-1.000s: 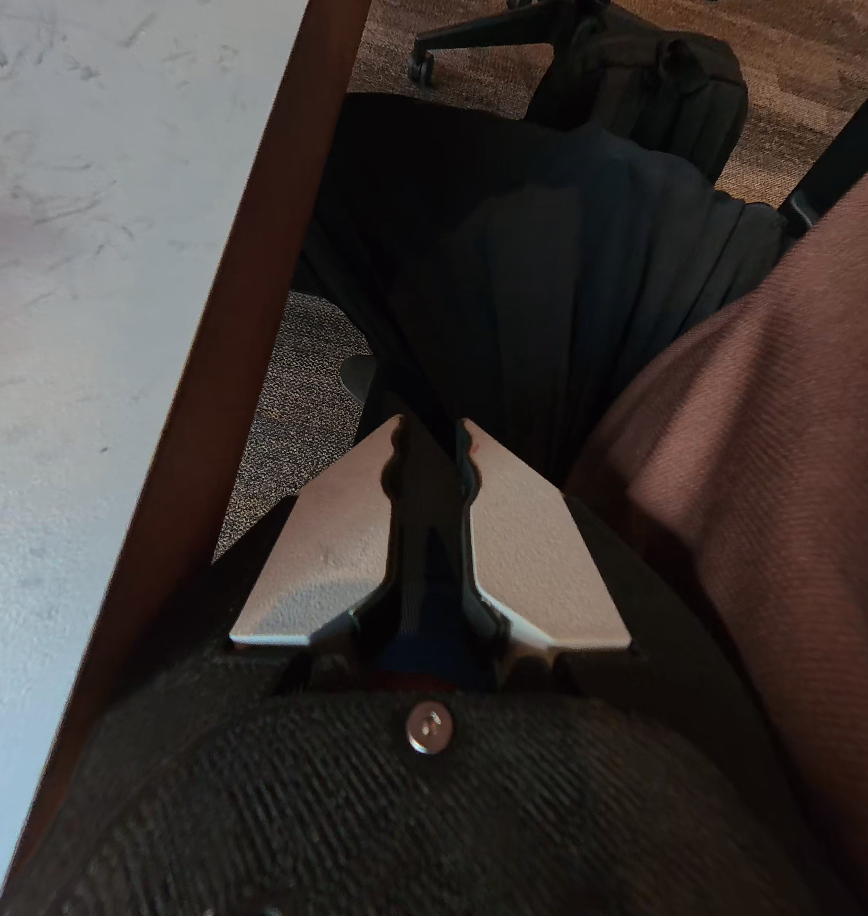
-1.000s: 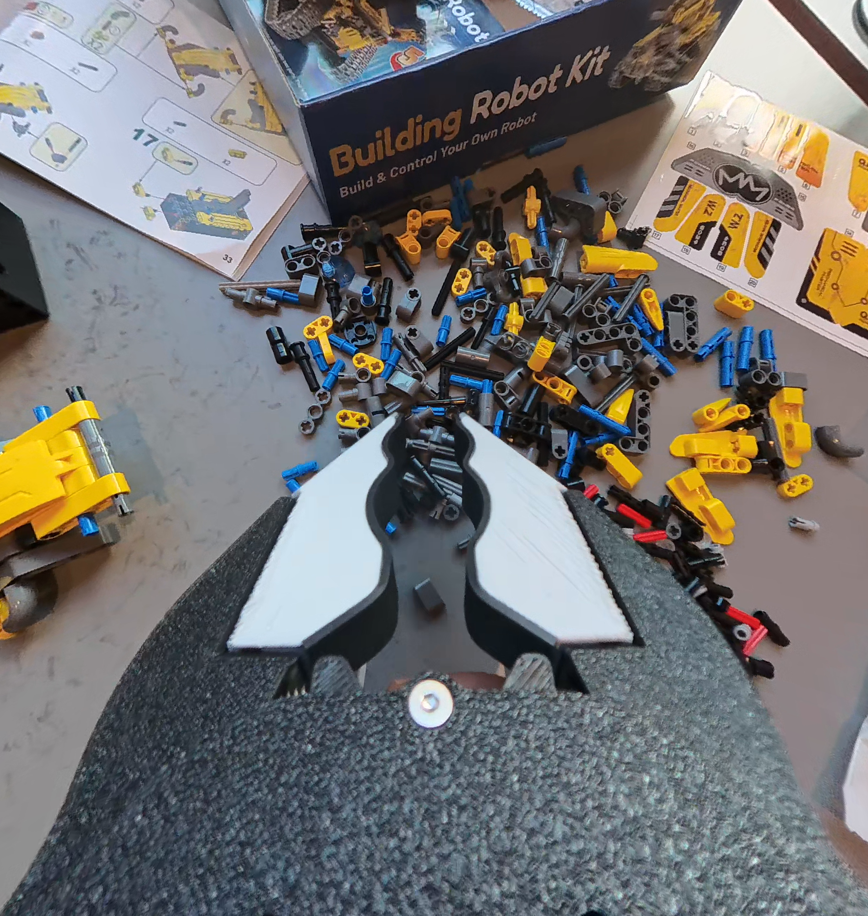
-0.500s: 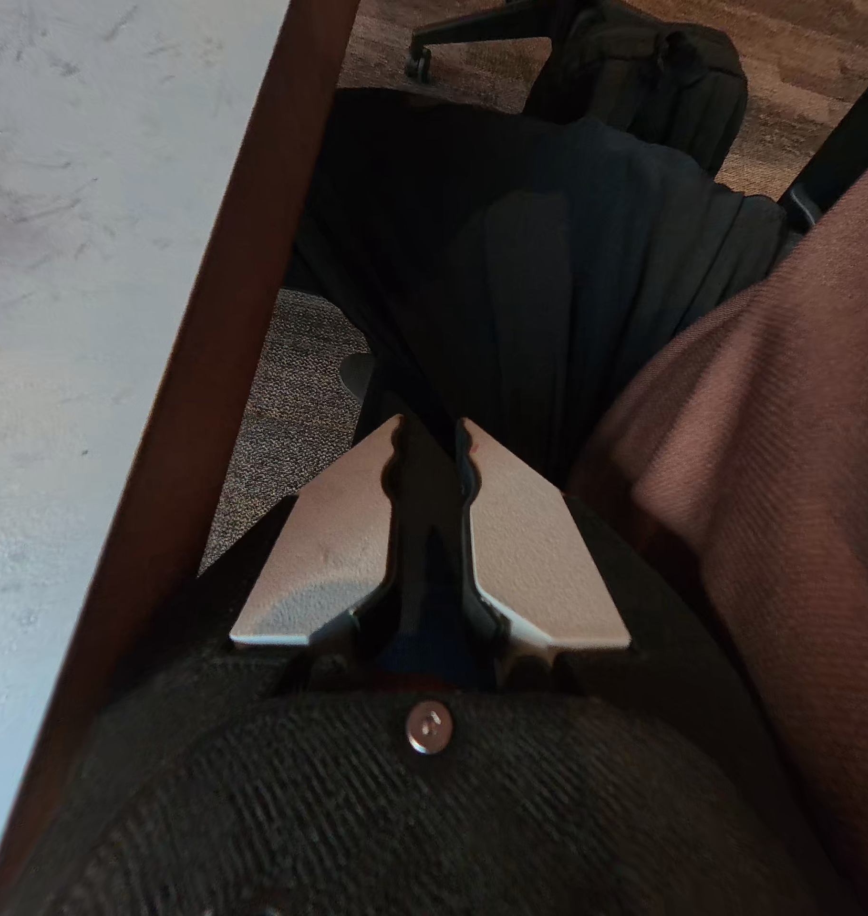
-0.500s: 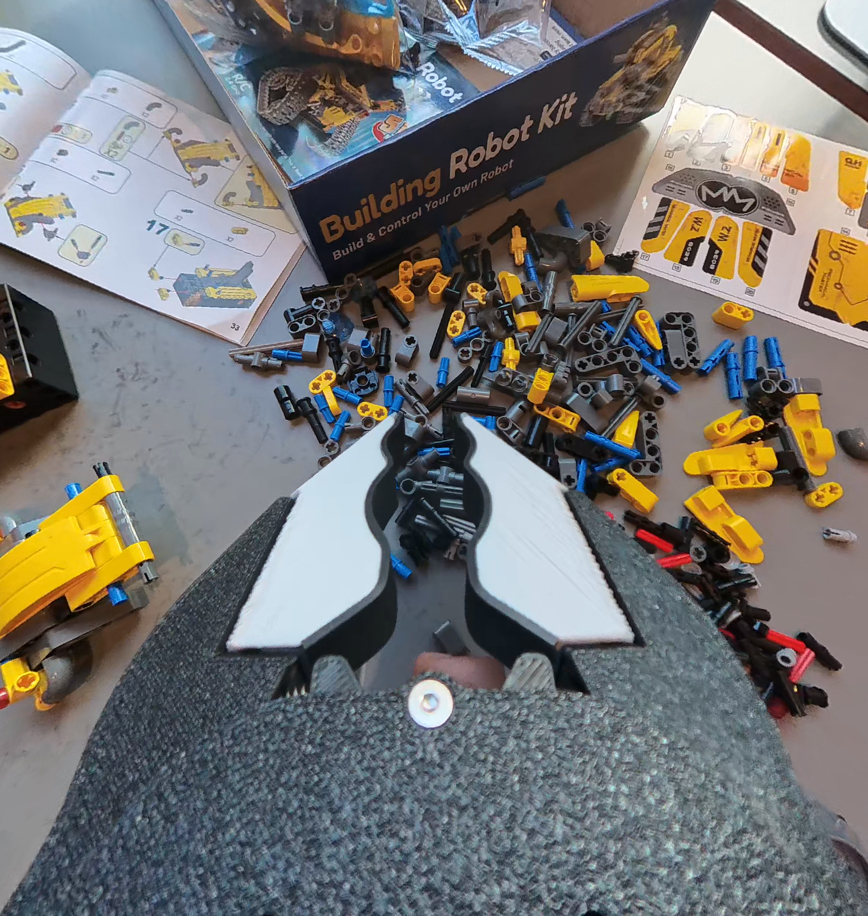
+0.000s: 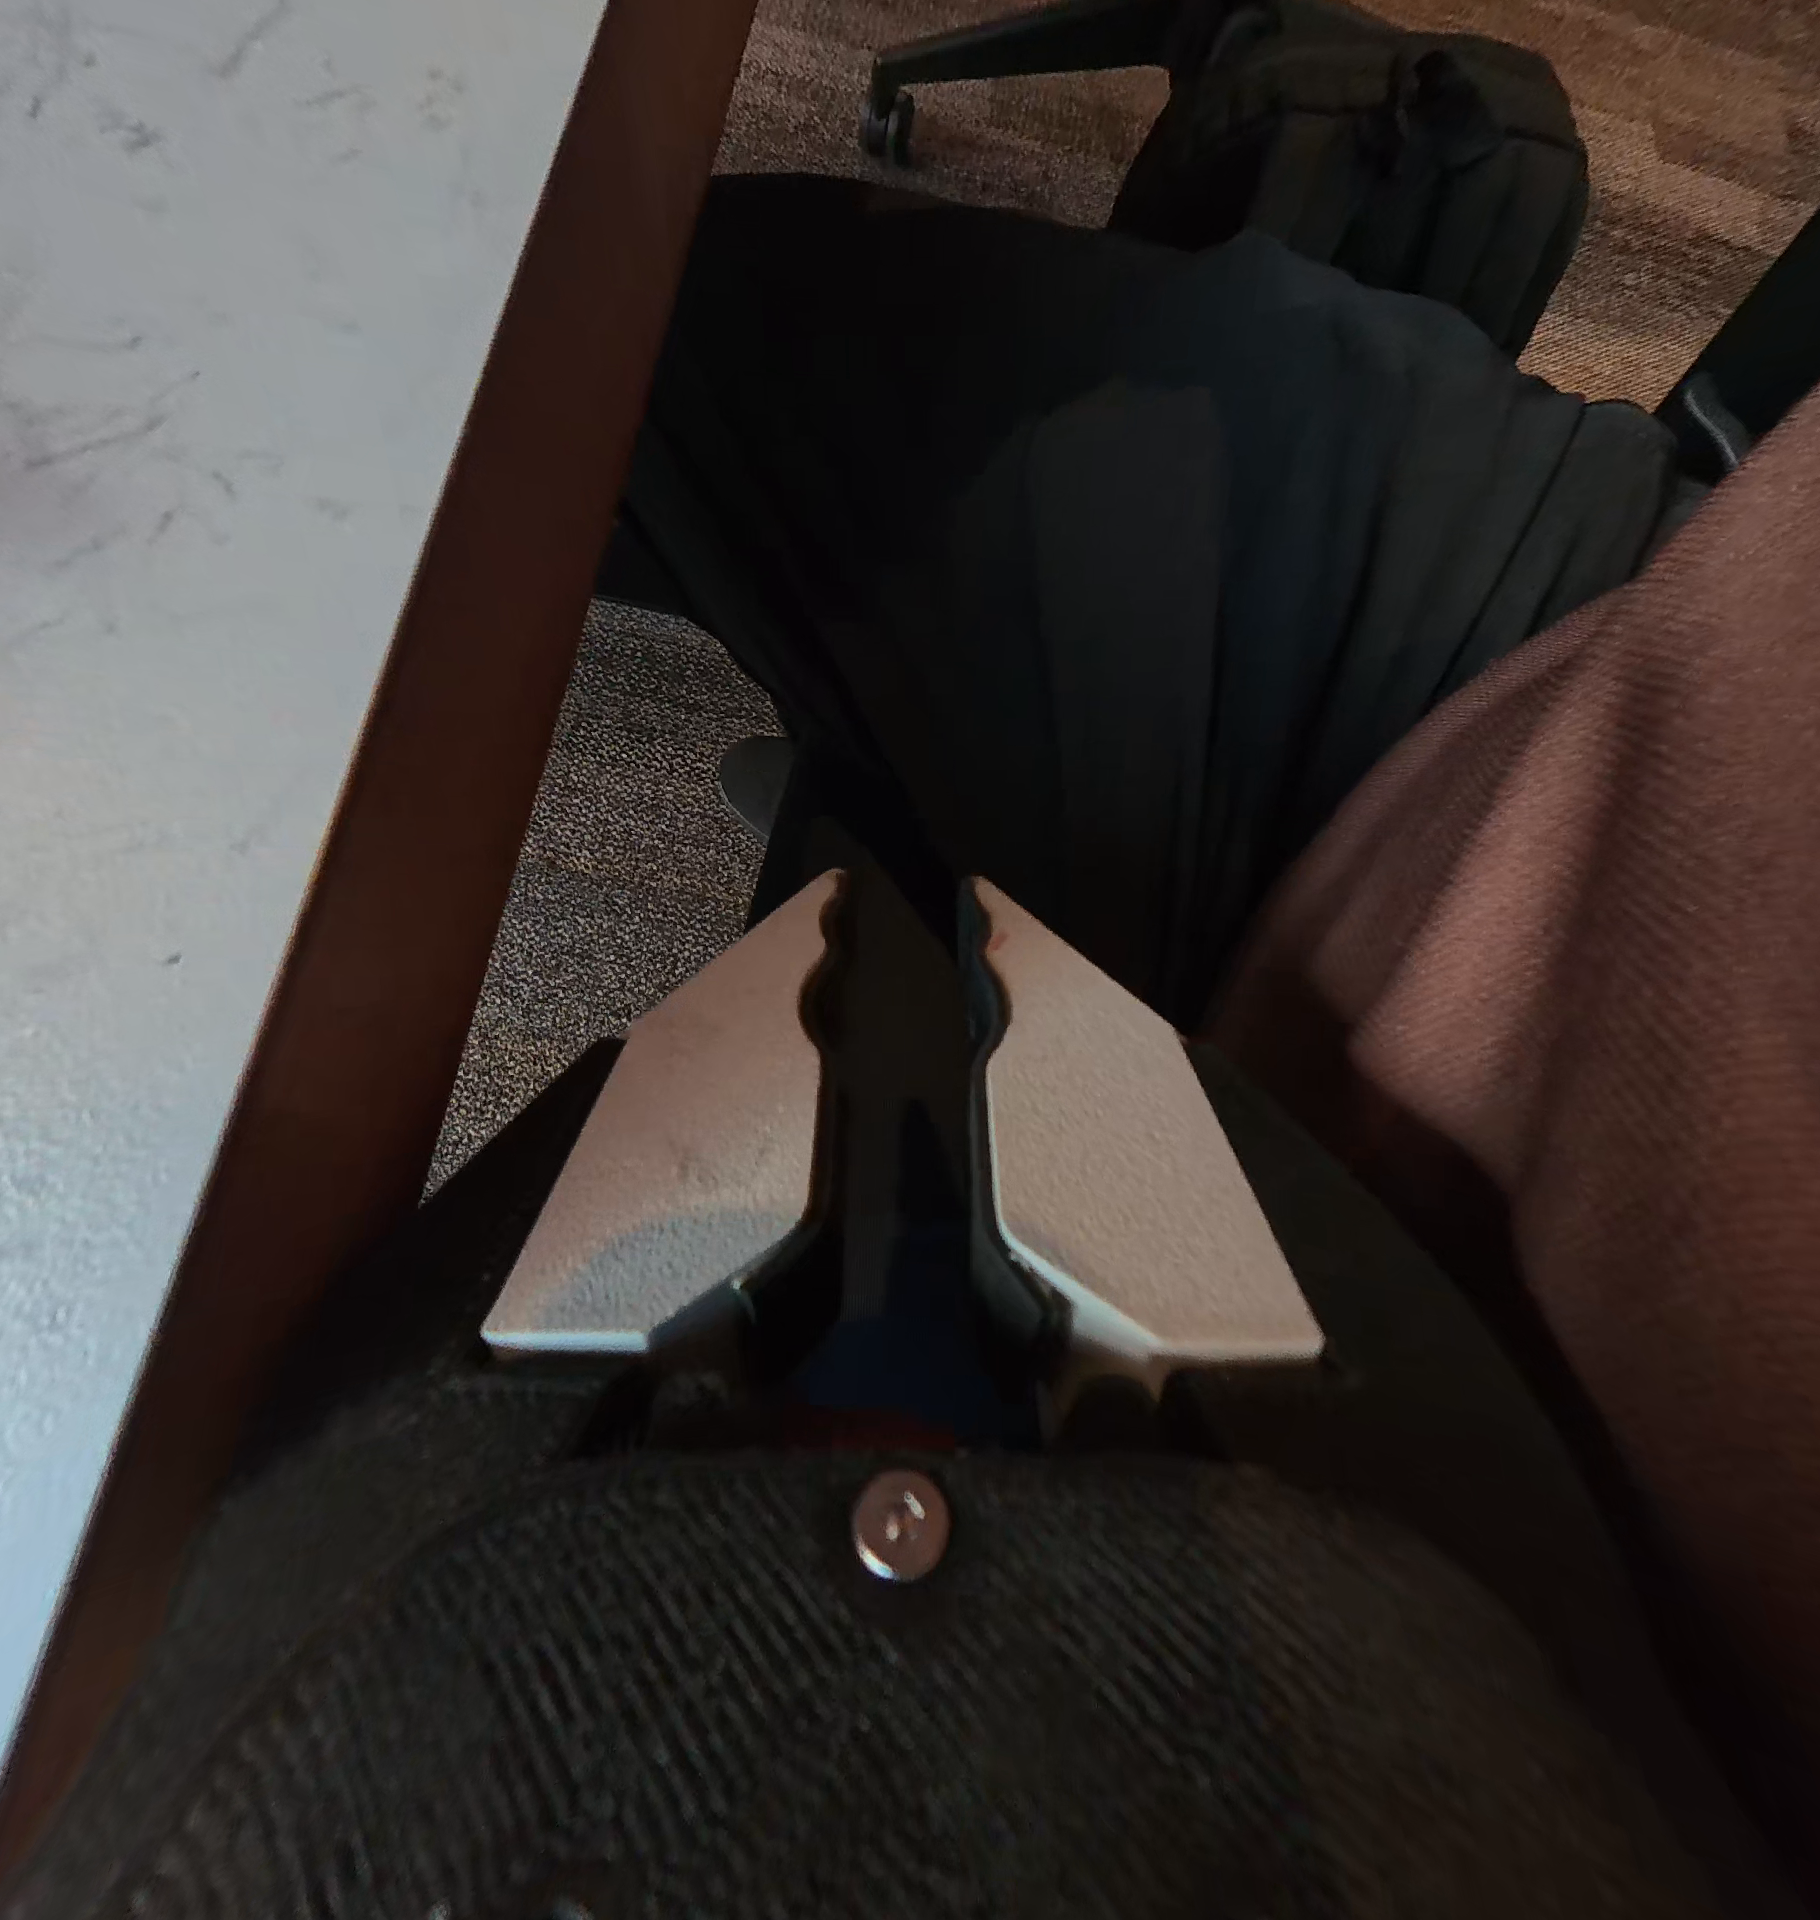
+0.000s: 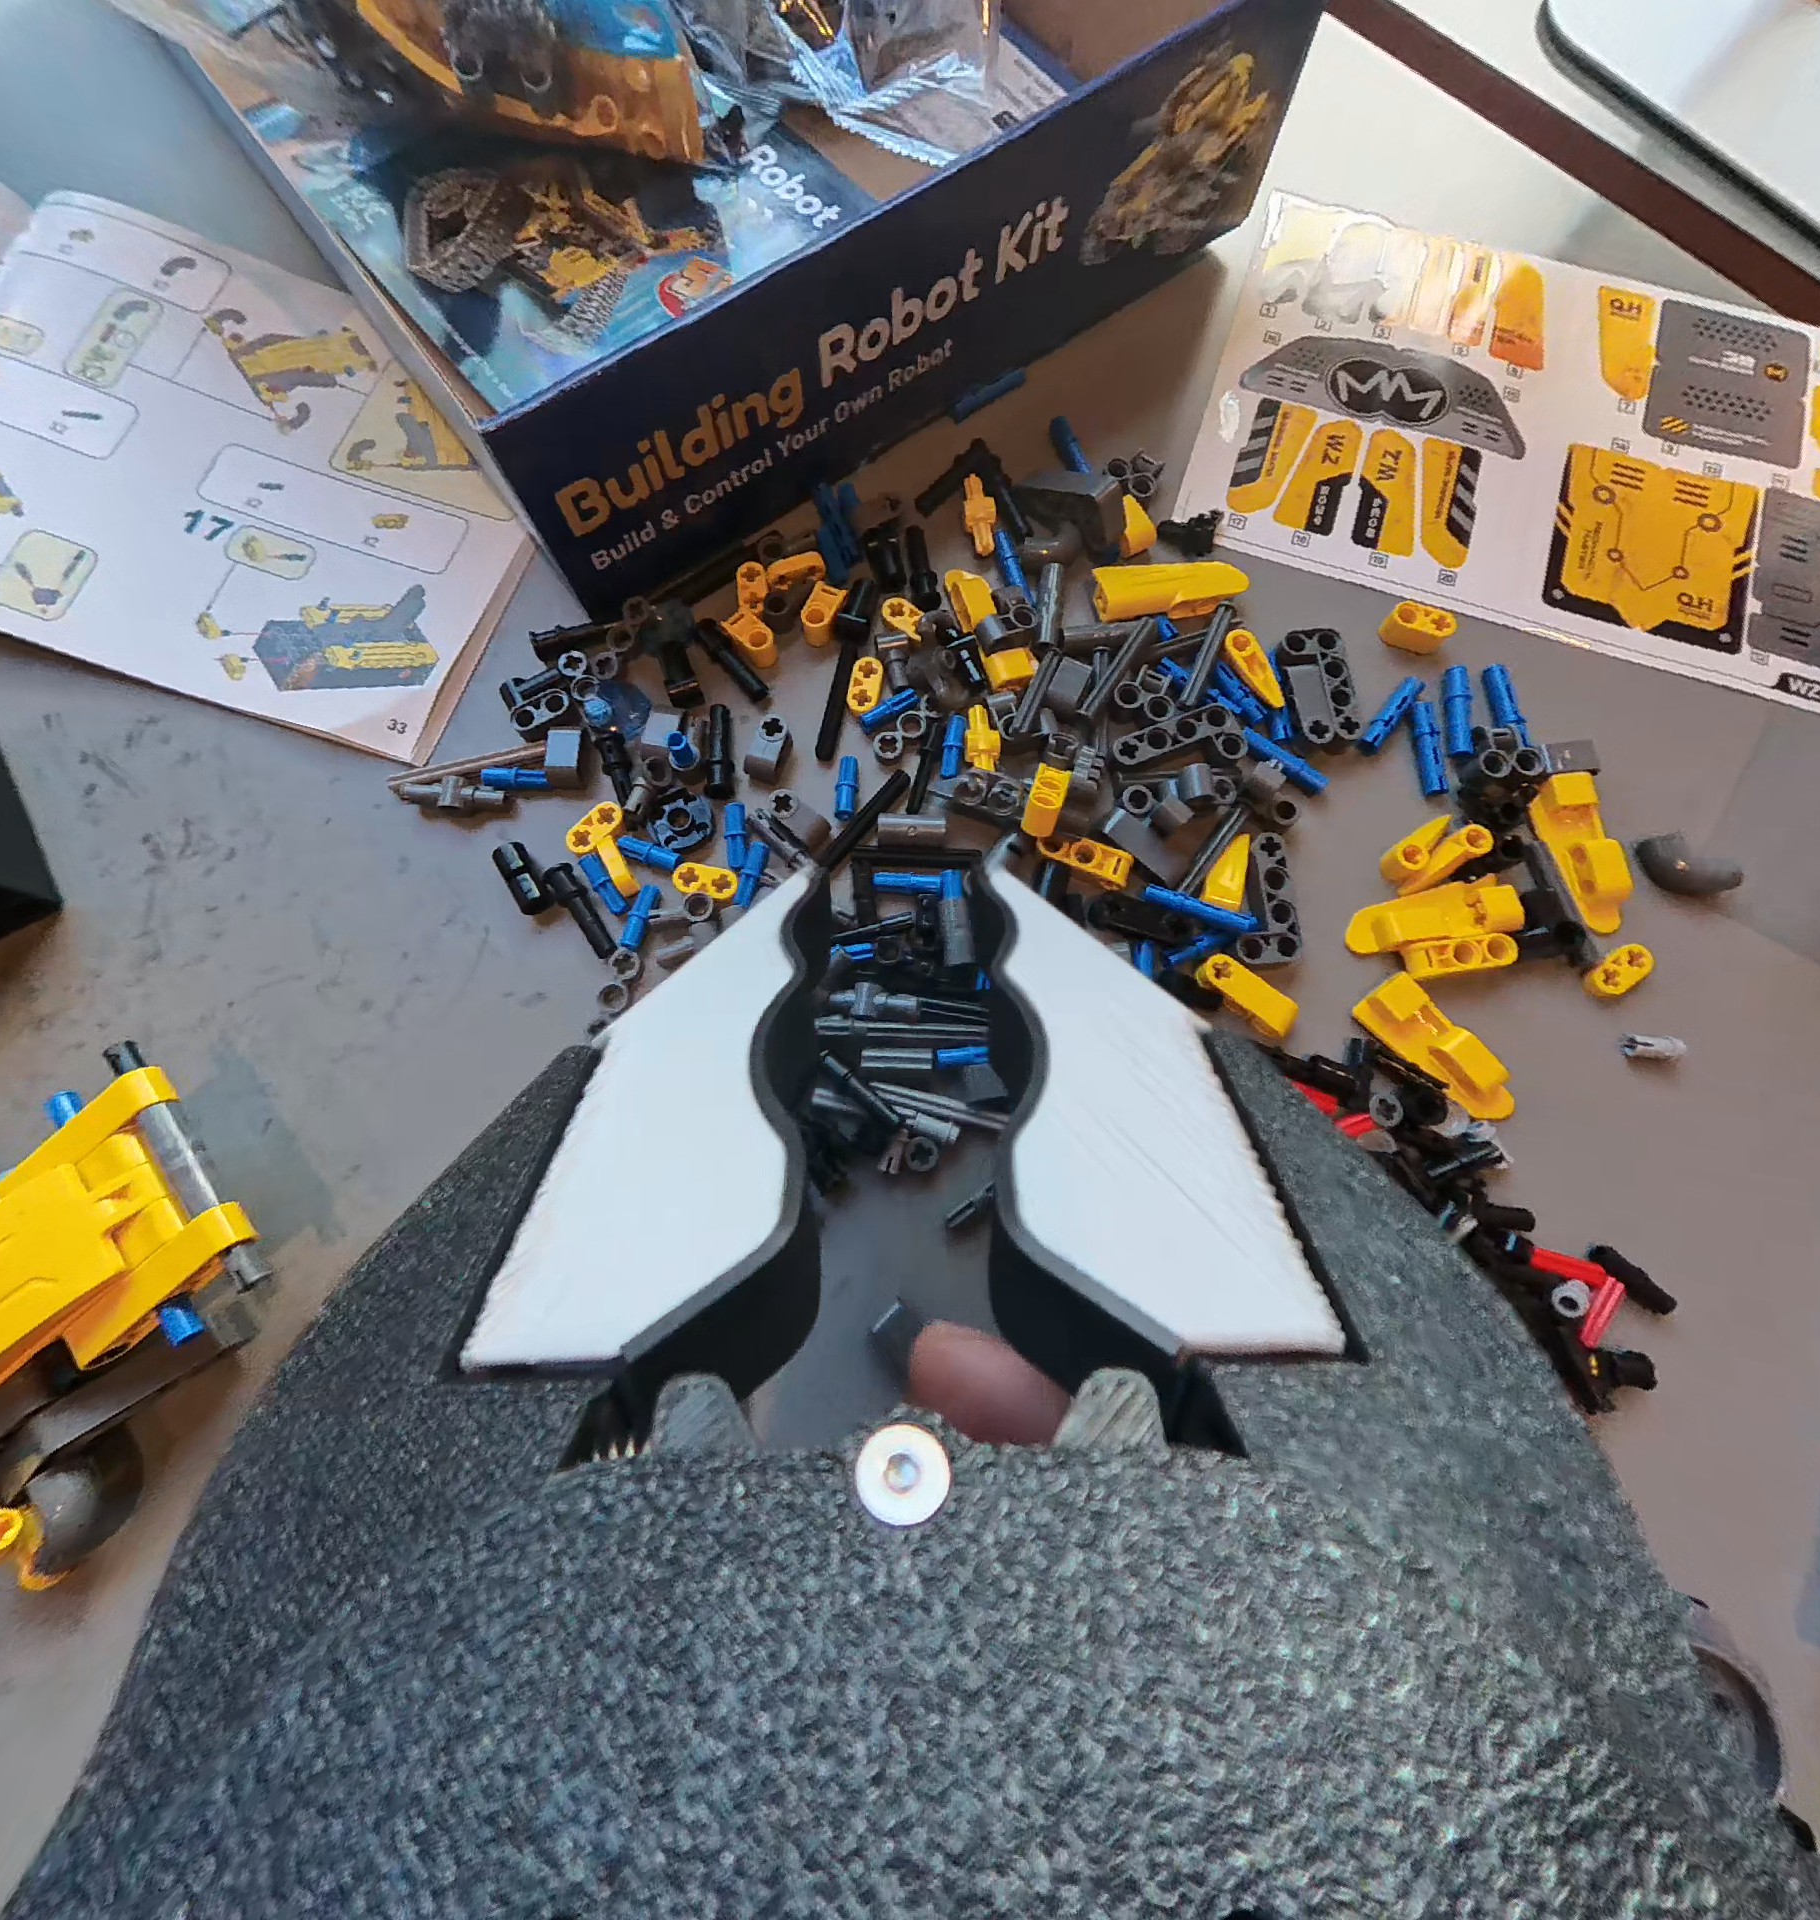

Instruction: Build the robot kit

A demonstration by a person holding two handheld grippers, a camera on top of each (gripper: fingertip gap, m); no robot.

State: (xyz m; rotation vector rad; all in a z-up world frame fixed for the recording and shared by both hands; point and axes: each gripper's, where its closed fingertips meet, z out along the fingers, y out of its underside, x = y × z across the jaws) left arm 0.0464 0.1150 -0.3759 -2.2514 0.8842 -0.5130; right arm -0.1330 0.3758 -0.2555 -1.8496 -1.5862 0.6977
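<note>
Right gripper (image 6: 901,883) apart, empty, over loose parts pile (image 6: 989,790); left gripper (image 5: 906,894) apart, empty, below table edge (image 5: 449,727). Best to single out one pc.

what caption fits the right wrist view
Open hand-held gripper above loose parts, beside box.

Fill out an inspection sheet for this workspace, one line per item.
Surface: grey scuffed tabletop, brown edge.
Job's things: loose pile of small building parts; yellow part-built model.
Clutter: kit box, instruction booklet, sticker sheet.
Grippers: right gripper open over the pile, empty; left gripper open, empty, off the table above a lap.
Cables: nothing seen.
Surroundings: carpet, chair base, black bag.
</note>
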